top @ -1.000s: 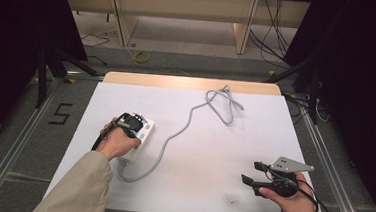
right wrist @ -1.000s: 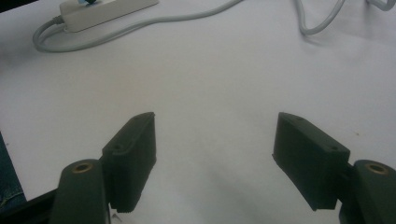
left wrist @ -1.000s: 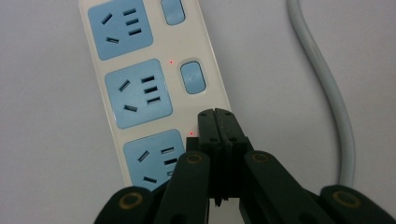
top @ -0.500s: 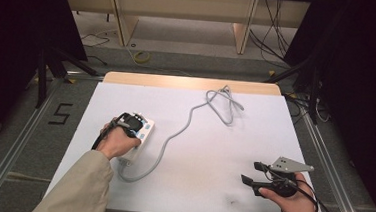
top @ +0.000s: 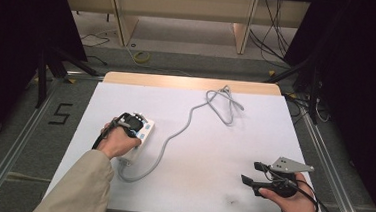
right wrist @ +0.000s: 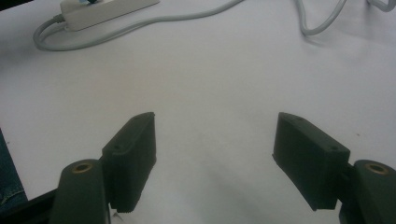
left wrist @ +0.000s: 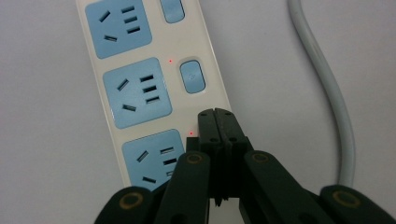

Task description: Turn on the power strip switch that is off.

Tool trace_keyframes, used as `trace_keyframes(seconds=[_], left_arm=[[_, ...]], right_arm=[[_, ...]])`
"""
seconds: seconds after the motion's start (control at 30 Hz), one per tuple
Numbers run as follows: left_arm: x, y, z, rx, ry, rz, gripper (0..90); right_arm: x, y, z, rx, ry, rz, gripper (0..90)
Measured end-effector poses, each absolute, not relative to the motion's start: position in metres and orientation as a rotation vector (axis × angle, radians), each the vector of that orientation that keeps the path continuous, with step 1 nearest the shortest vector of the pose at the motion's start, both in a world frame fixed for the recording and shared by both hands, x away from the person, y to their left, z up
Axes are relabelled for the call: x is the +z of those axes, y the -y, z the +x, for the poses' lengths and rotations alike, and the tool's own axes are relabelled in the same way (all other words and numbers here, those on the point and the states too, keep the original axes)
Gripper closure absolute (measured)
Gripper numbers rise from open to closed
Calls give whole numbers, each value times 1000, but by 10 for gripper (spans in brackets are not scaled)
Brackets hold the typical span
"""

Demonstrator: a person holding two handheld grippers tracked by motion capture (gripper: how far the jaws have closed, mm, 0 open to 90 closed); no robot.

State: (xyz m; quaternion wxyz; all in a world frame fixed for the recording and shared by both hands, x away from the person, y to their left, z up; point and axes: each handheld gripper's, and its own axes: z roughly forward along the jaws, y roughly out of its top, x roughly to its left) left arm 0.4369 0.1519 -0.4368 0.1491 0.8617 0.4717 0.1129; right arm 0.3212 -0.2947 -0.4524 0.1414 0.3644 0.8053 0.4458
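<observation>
Beige sleeve (top: 82, 189), black hand-held gripper (top: 254, 173) with grey three-cornered plate (top: 288, 164).

Glossy white plastic power strip (left wrist: 140, 84), smooth grey rubbery cable (left wrist: 322, 79), matt white table (top: 223, 153)

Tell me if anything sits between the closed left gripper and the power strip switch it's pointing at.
Nothing visible does. The left gripper, jaws shut, is right over the white power strip, just below the blue rocker switch, with bare plastic between.

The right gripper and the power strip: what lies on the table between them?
In the high view, only the strip's grey cable curves there; otherwise bare white table separates the right gripper from the power strip.
</observation>
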Motion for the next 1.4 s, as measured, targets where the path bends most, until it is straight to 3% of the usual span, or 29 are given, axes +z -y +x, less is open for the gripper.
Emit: trace_keyframes(seconds=[1.4], left_arm=[[-437, -153, 436, 325, -1332, 2485, 900]], right_arm=[[-451, 296, 321, 1287, -2322, 1046, 305]])
